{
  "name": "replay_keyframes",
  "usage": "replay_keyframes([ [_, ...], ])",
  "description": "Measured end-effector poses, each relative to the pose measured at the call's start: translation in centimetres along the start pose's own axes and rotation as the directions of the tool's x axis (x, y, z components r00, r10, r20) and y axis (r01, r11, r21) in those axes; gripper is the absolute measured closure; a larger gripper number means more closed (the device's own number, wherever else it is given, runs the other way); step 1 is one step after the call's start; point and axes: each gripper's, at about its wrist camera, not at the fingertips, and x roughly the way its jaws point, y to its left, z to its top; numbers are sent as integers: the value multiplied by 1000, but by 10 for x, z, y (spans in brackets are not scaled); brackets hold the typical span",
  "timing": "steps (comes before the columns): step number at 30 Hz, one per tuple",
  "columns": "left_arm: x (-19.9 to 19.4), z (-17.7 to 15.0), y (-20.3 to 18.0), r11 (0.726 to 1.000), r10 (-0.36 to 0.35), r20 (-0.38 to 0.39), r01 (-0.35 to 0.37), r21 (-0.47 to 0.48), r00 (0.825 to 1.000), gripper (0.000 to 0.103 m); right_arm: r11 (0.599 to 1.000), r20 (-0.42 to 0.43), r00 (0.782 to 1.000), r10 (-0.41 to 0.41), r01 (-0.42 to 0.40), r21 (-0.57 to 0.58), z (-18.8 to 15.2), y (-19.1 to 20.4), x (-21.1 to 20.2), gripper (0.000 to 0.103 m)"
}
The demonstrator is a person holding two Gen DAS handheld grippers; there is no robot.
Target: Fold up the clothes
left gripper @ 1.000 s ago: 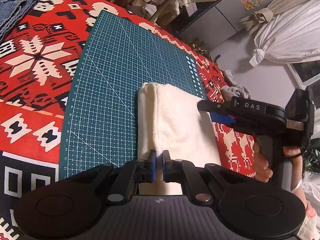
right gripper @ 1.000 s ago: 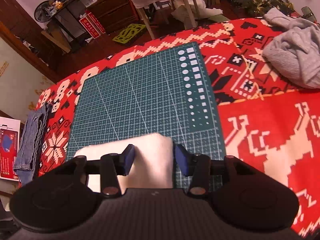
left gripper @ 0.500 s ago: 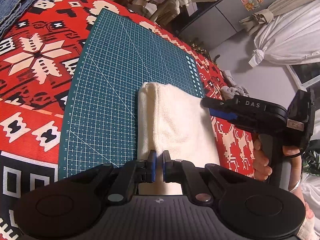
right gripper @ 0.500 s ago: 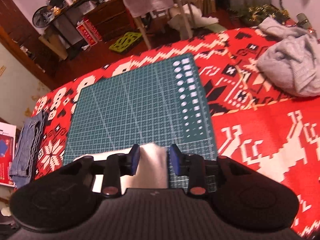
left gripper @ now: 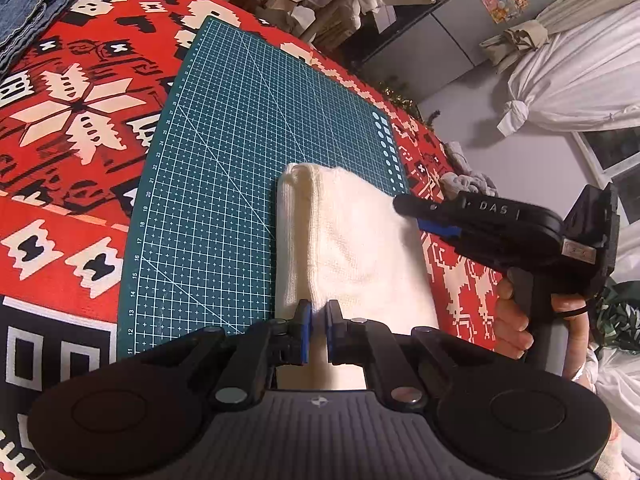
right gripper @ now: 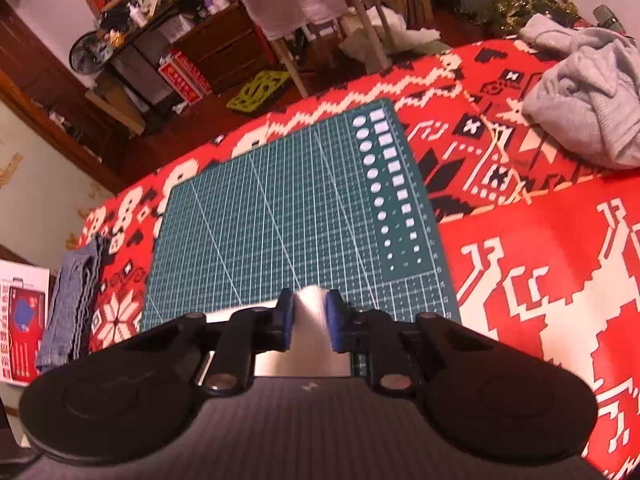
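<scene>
Presently, left gripper (left gripper: 317, 322) clamped on near edge of folded white knit garment (left gripper: 352, 248) atop green cutting mat (left gripper: 224, 184); right gripper (right gripper: 310, 316) pinched its right edge.

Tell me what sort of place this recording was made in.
Most likely a lived-in home room rather than a lab: a red patterned blanket under a cutting mat, a cluttered wooden dresser, and a sticker-covered fridge beside tied-back curtains.
</scene>
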Motion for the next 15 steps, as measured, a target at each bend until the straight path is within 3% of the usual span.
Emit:
replay_keyframes([
  [5,-1,1,1,1000,-5,1,5,-5,1000,95,1000,59,998,-14,14,-4,7,-2,-24,85],
  [15,-11,2,3,999,-33,21,33,-29,999,96,995,-18,1000,-18,19,93,-29,-25,-84,72],
])
